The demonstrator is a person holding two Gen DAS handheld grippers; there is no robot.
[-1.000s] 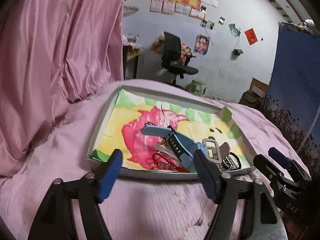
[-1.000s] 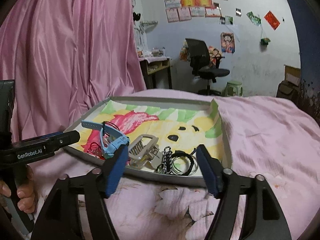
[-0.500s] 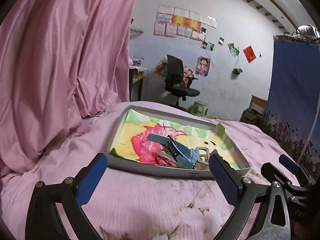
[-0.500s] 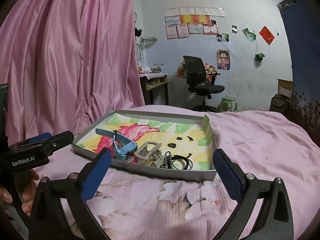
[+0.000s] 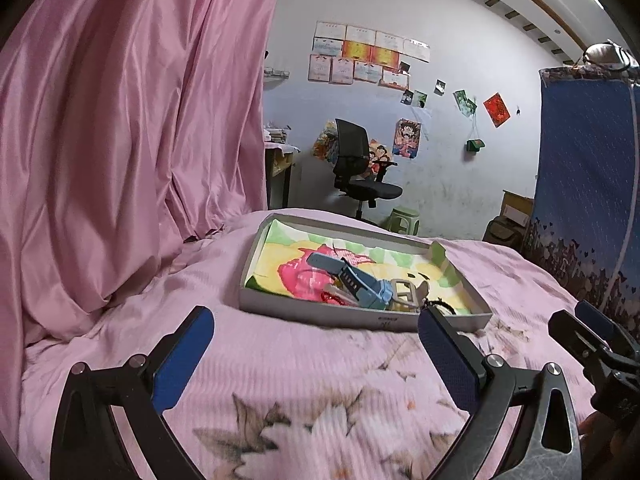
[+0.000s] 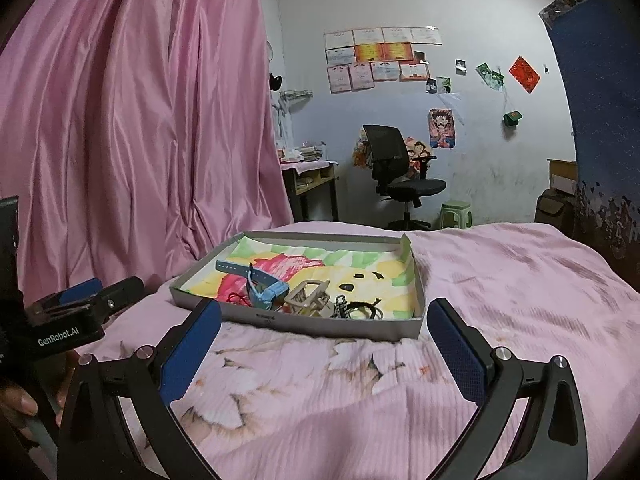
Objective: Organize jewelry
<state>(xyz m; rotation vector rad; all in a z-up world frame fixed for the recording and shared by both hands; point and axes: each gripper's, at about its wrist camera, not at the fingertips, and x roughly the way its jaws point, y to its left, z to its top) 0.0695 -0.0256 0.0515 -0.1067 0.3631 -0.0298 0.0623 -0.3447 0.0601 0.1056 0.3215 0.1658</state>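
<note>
Hovering over the pink bedspread (image 6: 500,280), both grippers hang short of the shallow grey tray (image 6: 320,326) with their jaws spread wide and nothing between them. The left gripper (image 5: 316,350) and the right gripper (image 6: 324,342) each face the tray's near wall, and the jewellery lies ahead of them, piled just inside that wall. In the right wrist view the blue watch (image 6: 264,290) sits at the left end of the heap, its strap running back and to the left across the bright printed liner; a beige clip-like piece (image 6: 310,300) lies next to it, and a tangle of dark rings and chain (image 6: 360,310) sits further right, with a bit of red cord (image 6: 236,298) beside the watch. The watch's long axis therefore runs slantwise to both sets of fingers, so a wrist turn would probably be needed to close across the strap. From these views the right gripper looks better centred on the heap, while the left gripper sits off towards the watch end.
</note>
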